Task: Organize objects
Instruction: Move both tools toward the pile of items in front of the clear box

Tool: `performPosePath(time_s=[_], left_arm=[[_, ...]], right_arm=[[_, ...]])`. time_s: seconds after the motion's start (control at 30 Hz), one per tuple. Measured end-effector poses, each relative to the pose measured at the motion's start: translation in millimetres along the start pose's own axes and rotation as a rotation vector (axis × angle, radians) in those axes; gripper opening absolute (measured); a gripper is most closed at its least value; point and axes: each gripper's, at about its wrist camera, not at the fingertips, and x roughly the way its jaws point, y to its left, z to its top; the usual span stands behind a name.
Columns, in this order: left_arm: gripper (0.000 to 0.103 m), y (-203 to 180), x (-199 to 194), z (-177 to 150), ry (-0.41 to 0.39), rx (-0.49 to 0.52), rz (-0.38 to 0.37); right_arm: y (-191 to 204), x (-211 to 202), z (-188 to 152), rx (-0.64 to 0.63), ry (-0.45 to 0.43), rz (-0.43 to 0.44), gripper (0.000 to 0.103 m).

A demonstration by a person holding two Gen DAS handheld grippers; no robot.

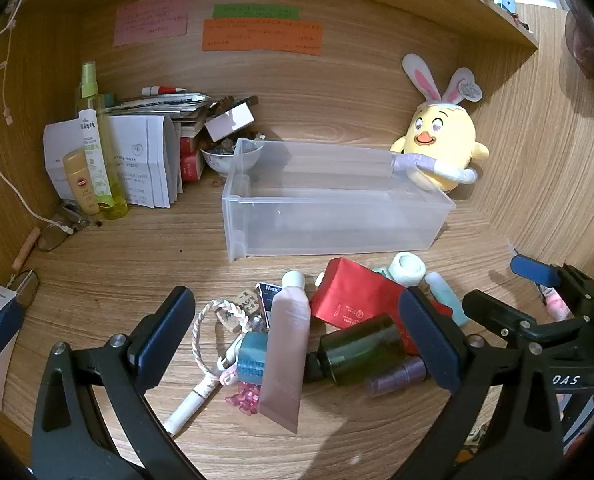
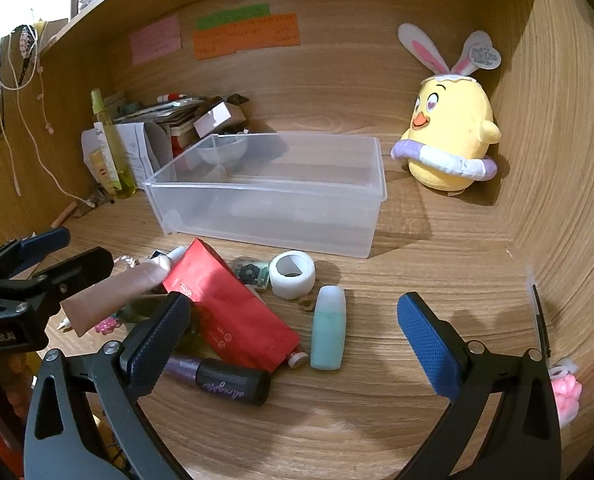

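Observation:
An empty clear plastic bin (image 1: pixel 337 216) (image 2: pixel 273 208) stands on the wooden desk. In front of it lies a heap of small items: a pink tube (image 1: pixel 289 344) (image 2: pixel 117 296), a red pouch (image 1: pixel 357 300) (image 2: pixel 225 304), a dark green bottle (image 1: pixel 361 350), a purple-and-black tube (image 2: pixel 225 380), a teal bottle (image 2: pixel 329 328), a white tape roll (image 2: pixel 293 274) (image 1: pixel 407 268) and a braided bracelet (image 1: pixel 213 320). My left gripper (image 1: pixel 297 332) hovers open over the heap, with the pink tube and the green bottle lying between its fingers, untouched. My right gripper (image 2: pixel 297 328) is open above the red pouch and the teal bottle.
A yellow chick plush (image 1: pixel 441 148) (image 2: pixel 453 140) sits at the back right. Bottles (image 1: pixel 93 152), papers, books and a bowl (image 1: pixel 233 156) crowd the back left corner. Wooden walls close in on both sides. Glasses (image 1: pixel 53 236) and a white cable lie at the left.

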Motion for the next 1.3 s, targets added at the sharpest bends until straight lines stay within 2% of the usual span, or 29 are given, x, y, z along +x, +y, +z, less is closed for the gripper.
performPosePath(time_s=[0.47, 0.93, 1.13, 1.3], left_arm=[[0.103, 2, 3, -3, 0.012, -0.007, -0.01], [0.103, 1, 5, -4, 0.03, -0.004, 0.011], [0.103, 16, 1, 0, 0.023, -0.021, 0.0], [0.103, 35, -3, 3, 0.016, -0.028, 0.032]], right_arm=[[0, -2, -1, -0.007, -0.003, 0.005, 0.103], [-4, 2, 0, 0.008, 0.005, 0.038, 0.103], [-6, -1, 3, -0.004, -0.009, 0.024, 0.103], [-17, 3, 6, 0.003, -0.003, -0.015, 0.103]])
